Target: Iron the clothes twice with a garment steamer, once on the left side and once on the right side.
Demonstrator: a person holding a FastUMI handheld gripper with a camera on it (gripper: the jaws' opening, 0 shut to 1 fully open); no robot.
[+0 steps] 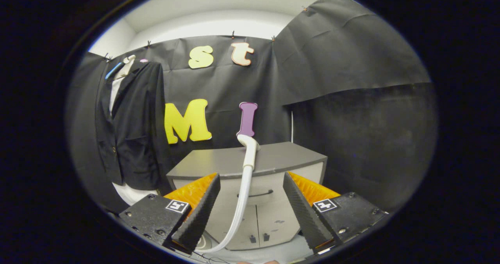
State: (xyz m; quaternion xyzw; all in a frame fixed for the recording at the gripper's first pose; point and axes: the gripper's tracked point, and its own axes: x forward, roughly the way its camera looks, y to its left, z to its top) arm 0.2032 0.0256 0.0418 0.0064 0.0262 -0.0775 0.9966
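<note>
Garment steamer (246, 166) stands between my gripper (252, 205) fingers, untouched; I see them spread wide, holding nothing. Dark jacket (131, 127) hangs beyond, left of the cabinet (273, 158).

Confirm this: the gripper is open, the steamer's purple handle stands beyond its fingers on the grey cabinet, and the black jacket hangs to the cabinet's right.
One detail is wrong. The gripper view shows the black jacket hanging to the left of the grey cabinet, not the right. The rest holds: the gripper is open and the steamer's purple handle stands beyond its fingers.
</note>
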